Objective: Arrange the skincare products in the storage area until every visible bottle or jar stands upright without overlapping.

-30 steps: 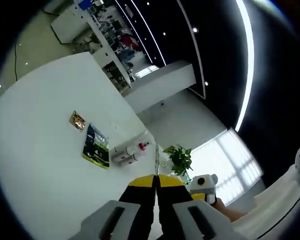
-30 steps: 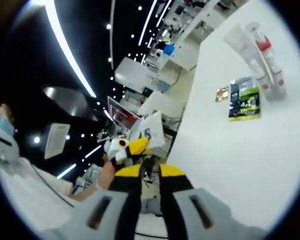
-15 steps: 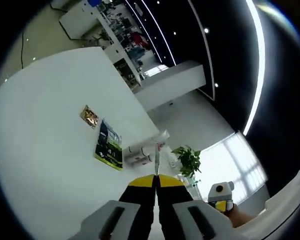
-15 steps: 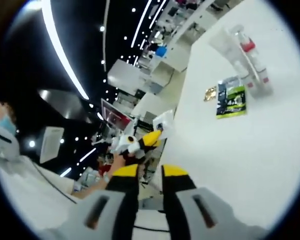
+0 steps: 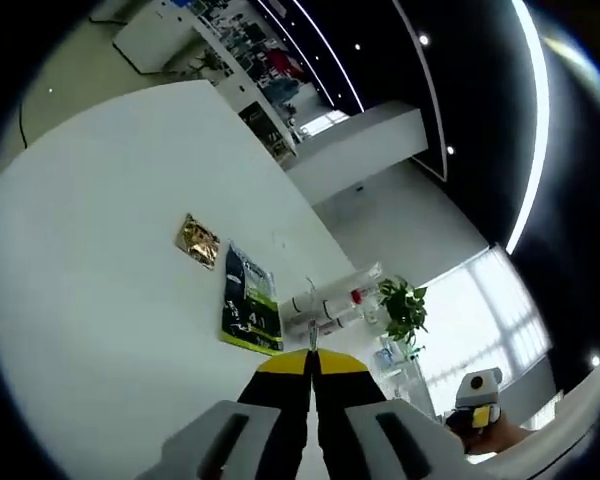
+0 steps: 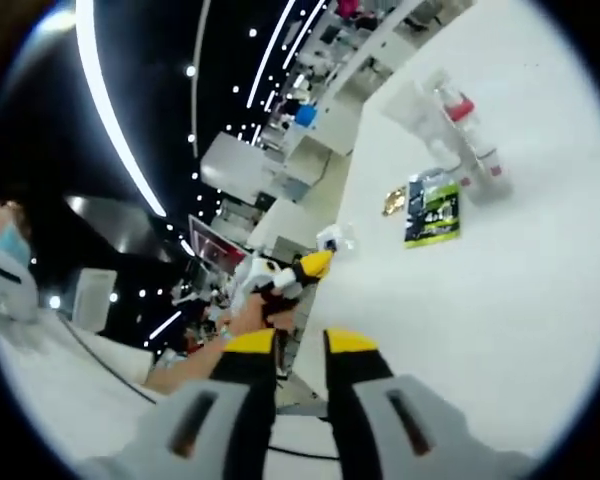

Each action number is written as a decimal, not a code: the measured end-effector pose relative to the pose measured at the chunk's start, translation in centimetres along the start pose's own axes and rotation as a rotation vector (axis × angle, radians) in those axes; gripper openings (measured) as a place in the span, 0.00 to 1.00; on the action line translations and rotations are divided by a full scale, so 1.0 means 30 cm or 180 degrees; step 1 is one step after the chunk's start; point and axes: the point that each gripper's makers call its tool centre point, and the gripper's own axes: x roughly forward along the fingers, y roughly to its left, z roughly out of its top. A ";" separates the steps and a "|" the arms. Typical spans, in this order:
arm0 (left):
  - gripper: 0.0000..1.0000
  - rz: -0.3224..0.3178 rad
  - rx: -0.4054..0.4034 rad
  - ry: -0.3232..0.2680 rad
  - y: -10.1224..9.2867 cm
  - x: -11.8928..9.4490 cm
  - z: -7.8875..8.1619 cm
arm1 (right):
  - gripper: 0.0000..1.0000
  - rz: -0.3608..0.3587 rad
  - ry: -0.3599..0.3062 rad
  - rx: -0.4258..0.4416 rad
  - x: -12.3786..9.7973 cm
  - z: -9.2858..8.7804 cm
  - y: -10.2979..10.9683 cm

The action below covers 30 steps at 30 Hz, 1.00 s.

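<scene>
Clear plastic organiser w/ white bottles, one red-capped (image 5: 332,300), lying flat on white table (image 5: 100,300), beside dark-green flat packet (image 5: 248,305) & small gold sachet (image 5: 197,240). Left gripper (image 5: 311,362) jaws together; right gripper (image 6: 289,345) slightly apart.

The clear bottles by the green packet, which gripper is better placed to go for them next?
Probably the left gripper: the bottles lie just beyond its shut tips, past the green packet. From the right gripper they sit far off to the side.

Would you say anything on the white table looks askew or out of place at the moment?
Yes. The clear bottles lie on their sides on the white table instead of standing, beside a flat green sachet and a gold sachet.
</scene>
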 end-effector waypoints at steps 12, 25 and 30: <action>0.00 0.0217 0.0012 0.0303 0.152 0.096 0.080 | 0.17 -0.0132 -0.0105 0.0156 0.002 0.057 -0.069; 0.00 0.0388 -0.0038 0.0492 0.263 0.163 0.132 | 0.17 -0.0243 -0.0134 0.0285 0.004 0.085 -0.127; 0.00 0.0456 -0.0082 0.0628 0.289 0.180 0.105 | 0.17 -0.0233 -0.0154 0.0303 0.016 0.100 -0.128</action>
